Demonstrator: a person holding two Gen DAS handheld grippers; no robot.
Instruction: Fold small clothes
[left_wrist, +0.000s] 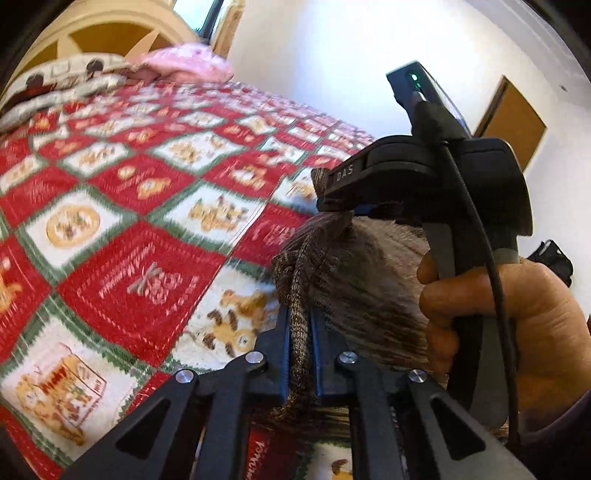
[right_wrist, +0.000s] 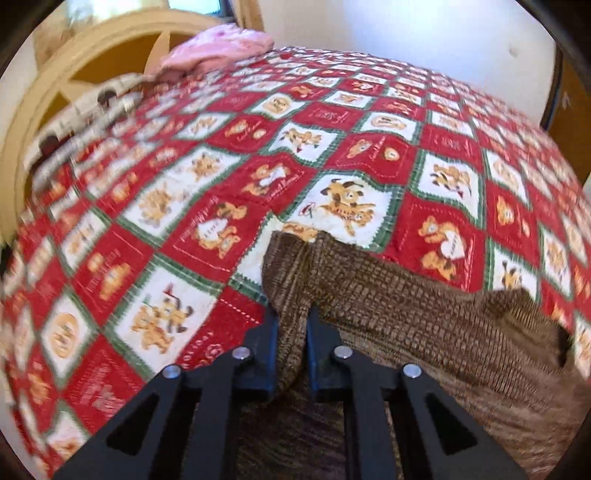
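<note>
A brown knit garment (left_wrist: 369, 266) hangs bunched between both grippers above the bed. In the left wrist view, my left gripper (left_wrist: 299, 317) is shut on a narrow ribbed edge of it. Just above and to the right, my right gripper (left_wrist: 325, 192) clamps another part of the same cloth, with a person's hand (left_wrist: 535, 314) around its handle. The right wrist view shows the right gripper (right_wrist: 291, 321) shut on a raised fold of the brown garment (right_wrist: 424, 325), while the rest of the cloth spreads to the right over the quilt.
A red, white and green patchwork quilt (right_wrist: 332, 147) covers the bed. At its far end lie a pink cloth (right_wrist: 221, 48) and a patterned pillow (left_wrist: 55, 85), against a cream headboard (right_wrist: 92, 55). A wooden door (left_wrist: 513, 122) stands in the white wall.
</note>
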